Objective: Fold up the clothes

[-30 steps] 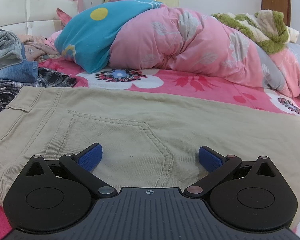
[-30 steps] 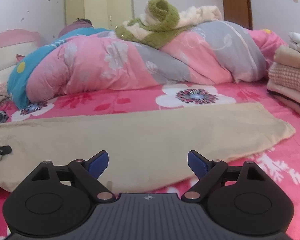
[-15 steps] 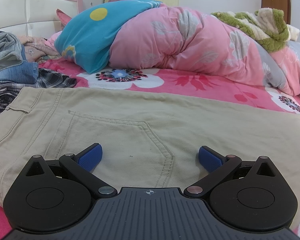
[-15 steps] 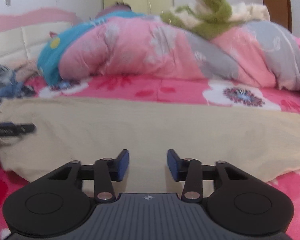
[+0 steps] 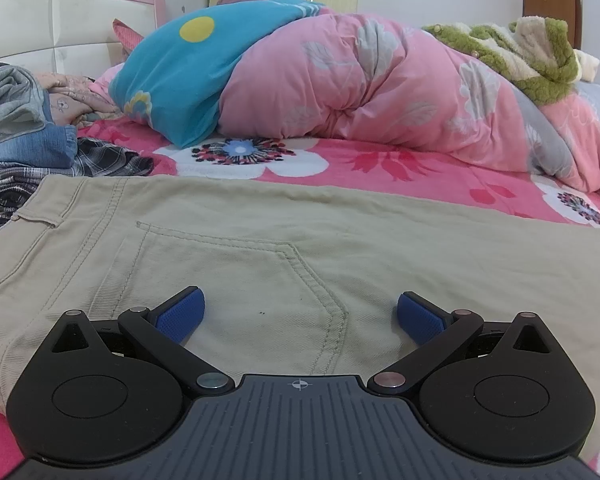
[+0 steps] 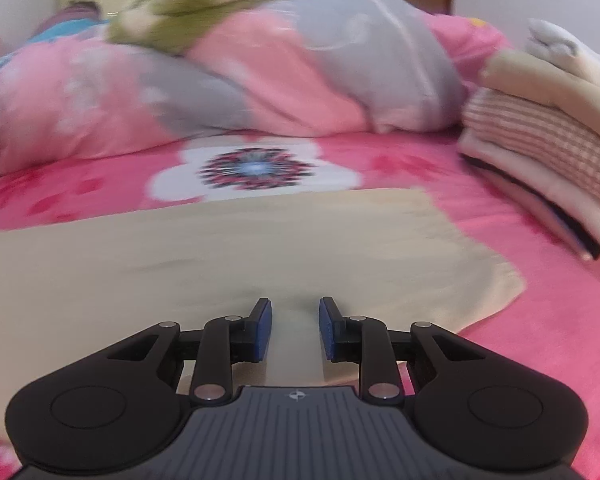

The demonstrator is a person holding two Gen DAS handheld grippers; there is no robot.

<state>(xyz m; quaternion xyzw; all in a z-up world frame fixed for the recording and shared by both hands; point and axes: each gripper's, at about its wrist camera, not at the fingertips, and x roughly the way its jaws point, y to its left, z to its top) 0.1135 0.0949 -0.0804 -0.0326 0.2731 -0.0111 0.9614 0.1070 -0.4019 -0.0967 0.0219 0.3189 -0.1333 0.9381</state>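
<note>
Beige trousers (image 5: 300, 248) lie flat across the pink flowered bedsheet (image 5: 420, 168). My left gripper (image 5: 300, 312) hovers low over their back pocket, wide open with nothing between its blue pads. In the blurred right wrist view, my right gripper (image 6: 295, 320) is over the trouser leg (image 6: 220, 248), near the hem end at the right. Its jaws are closing, with a narrow gap left between the pads. Beige cloth shows in that gap, but the pads do not press on it.
A heap of unfolded clothes (image 5: 20, 136) sits at the left by the waistband. A bunched pink duvet (image 5: 360, 88) with a green fleece (image 5: 532, 56) fills the far side. A stack of folded clothes (image 6: 548, 160) stands to the right of the hem.
The right gripper swung left, then back right towards the hem end of the leg, and its jaws narrowed from wide apart. The left gripper stayed still and open.
</note>
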